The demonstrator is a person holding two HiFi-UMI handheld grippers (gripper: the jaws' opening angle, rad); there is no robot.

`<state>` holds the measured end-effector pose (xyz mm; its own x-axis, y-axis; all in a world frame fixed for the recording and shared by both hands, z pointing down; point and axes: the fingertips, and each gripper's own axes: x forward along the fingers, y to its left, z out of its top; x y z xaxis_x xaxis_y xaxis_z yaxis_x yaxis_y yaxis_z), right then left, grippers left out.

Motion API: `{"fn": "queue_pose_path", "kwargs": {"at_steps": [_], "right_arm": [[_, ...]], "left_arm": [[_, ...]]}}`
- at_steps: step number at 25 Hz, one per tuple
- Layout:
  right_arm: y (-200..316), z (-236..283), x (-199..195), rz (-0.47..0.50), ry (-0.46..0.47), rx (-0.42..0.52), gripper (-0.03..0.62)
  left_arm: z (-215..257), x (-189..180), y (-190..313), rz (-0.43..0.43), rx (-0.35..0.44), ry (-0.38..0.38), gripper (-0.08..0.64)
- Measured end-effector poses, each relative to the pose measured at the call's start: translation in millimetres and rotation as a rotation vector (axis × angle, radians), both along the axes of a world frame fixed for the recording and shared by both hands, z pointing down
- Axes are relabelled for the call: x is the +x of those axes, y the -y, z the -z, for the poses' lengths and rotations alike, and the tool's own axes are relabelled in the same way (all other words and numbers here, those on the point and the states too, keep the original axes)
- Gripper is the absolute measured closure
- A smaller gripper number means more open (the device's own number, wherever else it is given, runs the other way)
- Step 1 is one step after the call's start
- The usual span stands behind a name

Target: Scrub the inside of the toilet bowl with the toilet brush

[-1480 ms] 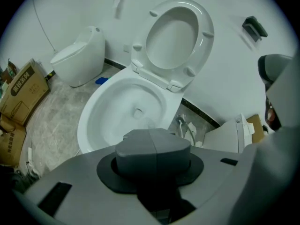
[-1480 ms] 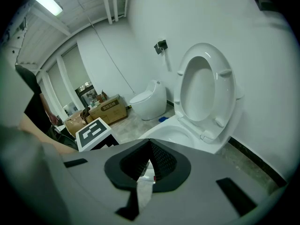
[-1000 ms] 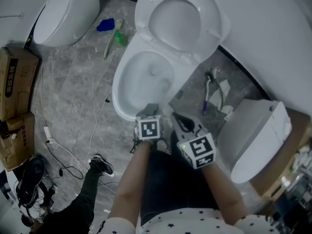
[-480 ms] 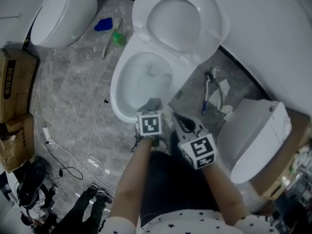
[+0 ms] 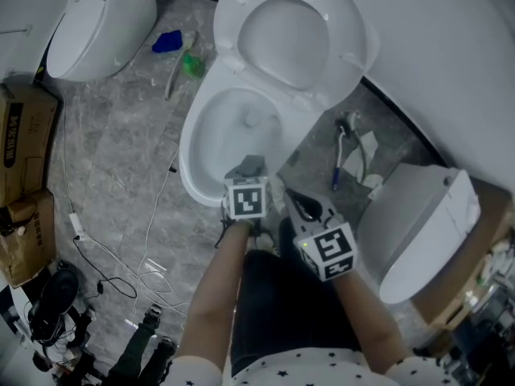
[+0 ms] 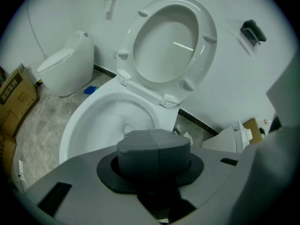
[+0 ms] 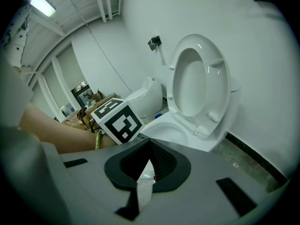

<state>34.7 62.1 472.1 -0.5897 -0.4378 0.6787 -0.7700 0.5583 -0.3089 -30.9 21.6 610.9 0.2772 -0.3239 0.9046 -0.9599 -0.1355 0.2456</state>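
The white toilet bowl point(image 5: 193, 147) stands with lid and seat point(image 5: 354, 51) raised; it also shows in the left gripper view point(image 6: 77, 125) and the right gripper view point(image 7: 185, 142). My left gripper point(image 5: 249, 167) hangs over the bowl's near rim, jaws shut and empty point(image 6: 153, 142). My right gripper point(image 5: 288, 194) is just right of it, jaws a little apart, nothing between them point(image 7: 147, 165). A white and blue brush point(image 5: 340, 158) lies on the floor right of the toilet. A green-headed brush point(image 5: 191, 64) lies on the floor to its left. Neither gripper holds a brush.
A second toilet point(image 5: 96, 14) stands at the top left, another white fixture point(image 5: 422, 223) at the right. Cardboard boxes point(image 5: 24, 135) line the left edge. Cables point(image 5: 153, 223) trail over the grey floor. Another person's shoe point(image 5: 153, 340) shows at the bottom left.
My left gripper has edged forward over the bowl's rim. The right gripper has hardly moved. The other person's shoe has moved down toward the bottom edge.
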Motion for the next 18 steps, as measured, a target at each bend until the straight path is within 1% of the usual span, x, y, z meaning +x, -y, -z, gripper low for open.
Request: {"fn": "queue_pose_path", "kwargs": {"at_steps": [7, 18], "right_arm": [[5, -3, 2, -0.006, 0.0, -0.007, 0.586], [5, -9, 1, 0.004, 0.001, -0.02, 0.586]], "left_arm": [[-2, -4, 18, -0.003, 0.015, 0.011, 0.405], [-3, -18, 42, 0.023, 0.04, 0.02, 0.405]]}}
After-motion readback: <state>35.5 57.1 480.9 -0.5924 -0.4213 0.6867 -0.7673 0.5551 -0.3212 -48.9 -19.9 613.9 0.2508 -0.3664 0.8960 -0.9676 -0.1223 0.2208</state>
